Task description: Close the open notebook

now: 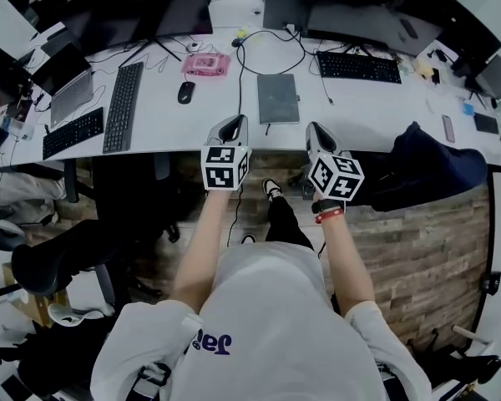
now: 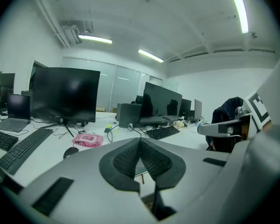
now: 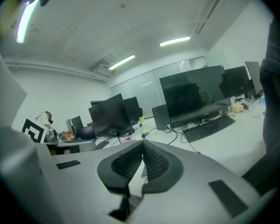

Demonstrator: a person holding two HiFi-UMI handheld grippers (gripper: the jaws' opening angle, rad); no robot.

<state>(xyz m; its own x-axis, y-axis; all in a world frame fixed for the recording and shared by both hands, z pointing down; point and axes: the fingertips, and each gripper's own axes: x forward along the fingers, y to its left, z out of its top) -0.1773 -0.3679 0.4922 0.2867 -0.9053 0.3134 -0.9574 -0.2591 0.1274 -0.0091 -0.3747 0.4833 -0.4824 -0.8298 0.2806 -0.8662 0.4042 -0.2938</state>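
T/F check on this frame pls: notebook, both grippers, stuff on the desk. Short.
1. The grey rectangular notebook lies closed on the white desk. True.
2. The left gripper is clamped on the notebook. False: its jaws are together with nothing between them.
3. The right gripper has its jaws wide apart. False: they are together and empty.
4. A flat pink case lies on the desk to the left of the notebook, near a black computer mouse. True.
5. A keyboard rests on top of the notebook. False: the nearest black keyboard lies apart from it, further back and to the right.
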